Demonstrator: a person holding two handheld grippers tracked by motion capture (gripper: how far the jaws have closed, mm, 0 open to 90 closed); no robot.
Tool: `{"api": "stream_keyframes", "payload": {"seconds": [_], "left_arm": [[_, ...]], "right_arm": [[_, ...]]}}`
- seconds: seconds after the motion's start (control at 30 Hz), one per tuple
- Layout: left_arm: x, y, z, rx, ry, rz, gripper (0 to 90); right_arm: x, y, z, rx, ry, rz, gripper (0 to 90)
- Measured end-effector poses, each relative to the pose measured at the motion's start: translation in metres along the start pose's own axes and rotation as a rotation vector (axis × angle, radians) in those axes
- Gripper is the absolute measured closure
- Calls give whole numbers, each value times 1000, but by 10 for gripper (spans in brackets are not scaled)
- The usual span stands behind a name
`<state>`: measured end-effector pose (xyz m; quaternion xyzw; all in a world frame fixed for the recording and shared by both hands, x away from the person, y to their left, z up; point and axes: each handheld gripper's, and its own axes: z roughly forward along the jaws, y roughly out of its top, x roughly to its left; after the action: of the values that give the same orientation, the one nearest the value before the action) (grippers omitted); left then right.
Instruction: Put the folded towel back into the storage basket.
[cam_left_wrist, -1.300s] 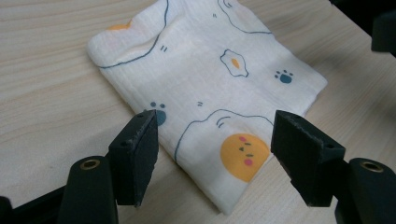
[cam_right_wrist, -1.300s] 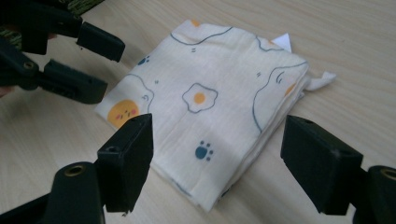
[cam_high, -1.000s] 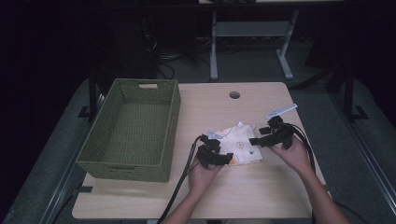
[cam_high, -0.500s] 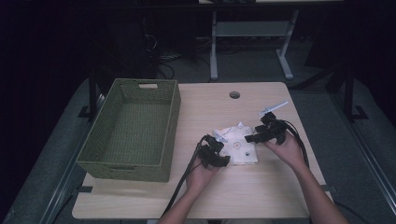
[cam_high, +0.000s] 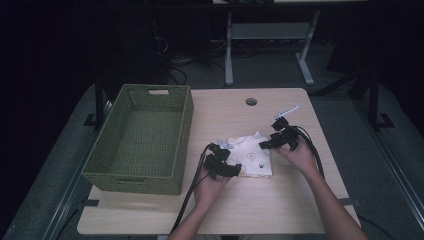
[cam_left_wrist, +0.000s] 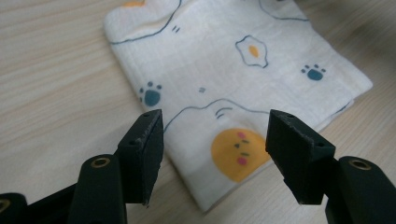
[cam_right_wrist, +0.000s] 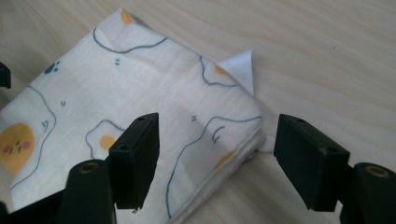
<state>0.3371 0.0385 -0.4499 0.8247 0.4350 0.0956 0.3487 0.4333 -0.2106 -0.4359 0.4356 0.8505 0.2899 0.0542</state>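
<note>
Lay folded on the table (cam_high: 280, 210): cloth (cam_left_wrist: 243, 70), corners between spread jaws of left gripper (cam_left_wrist: 215, 140) and right gripper (cam_right_wrist: 217, 149).

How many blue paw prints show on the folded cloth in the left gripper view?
2: one paw print on the cloth above the left jaw, another near its right edge. Folds may hide more.

A green woven basket (cam_high: 140, 140) sits on the left part of the wooden table (cam_high: 280, 205), with a handle slot in its far wall. A round hole (cam_high: 251, 101) sits near the table's far edge. Beyond the table, a grey desk frame (cam_high: 270, 35) stands on dark floor, with cables (cam_high: 180, 62) lying beside it.
</note>
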Motion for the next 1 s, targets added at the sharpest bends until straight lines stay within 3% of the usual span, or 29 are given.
{"api": "stream_keyframes", "payload": {"seconds": [0.13,0.27,0.47,0.57,0.7,0.83,0.9,0.93,0.97,1.0], "left_arm": [[4,-4,-1,8,-8,-26,380],[6,-8,3,34,1,-20,372],[7,-10,6,29,6,2,379],[3,-11,7,31,38,77,433],[2,-10,7,25,21,80,535],[2,-10,8,20,-4,70,639],[4,-9,8,23,-27,62,715],[6,-9,9,26,-56,41,751],[6,-9,9,26,-56,41,780],[6,-9,9,24,-67,31,794]], "right_arm": [[-2,2,1,-27,-1,27,320],[-7,1,8,-7,-2,60,322],[-5,1,18,32,-14,44,369],[-4,1,21,31,-26,42,453],[-3,0,21,28,-43,34,502],[0,-1,20,34,-38,25,636],[0,-1,20,35,-26,30,667],[-1,-1,20,31,2,52,729],[-1,-1,20,31,2,52,729],[-5,-3,21,25,49,93,774]]}}
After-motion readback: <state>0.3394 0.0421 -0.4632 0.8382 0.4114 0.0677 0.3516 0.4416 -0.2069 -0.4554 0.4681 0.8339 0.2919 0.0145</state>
